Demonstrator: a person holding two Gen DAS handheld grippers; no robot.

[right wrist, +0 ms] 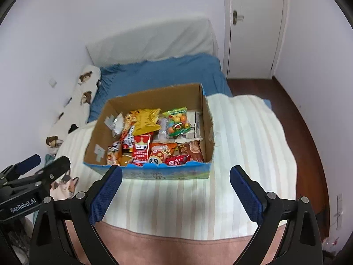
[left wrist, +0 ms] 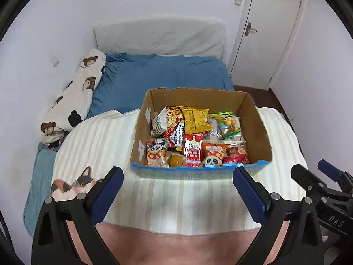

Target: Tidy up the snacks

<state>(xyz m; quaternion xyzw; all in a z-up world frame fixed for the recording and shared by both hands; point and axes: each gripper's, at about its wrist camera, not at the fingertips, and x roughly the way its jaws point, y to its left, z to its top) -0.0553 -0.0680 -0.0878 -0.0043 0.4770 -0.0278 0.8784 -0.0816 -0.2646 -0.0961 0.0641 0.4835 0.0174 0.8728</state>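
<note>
Hovering wide open before the snack box (left wrist: 258,132), both hand-held grippers (left wrist: 178,190) (right wrist: 176,187) show "DAS" and "GenRobot.AI" lettering.

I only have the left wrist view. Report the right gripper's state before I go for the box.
Observer: The right gripper is wide open, with nothing between its fingers, and it faces the cardboard box.
Operator: Check the box's right outer side.
Observer: That outer wall has a torn, pale patch near its middle. Your view shows that wall only from the inside.
</note>
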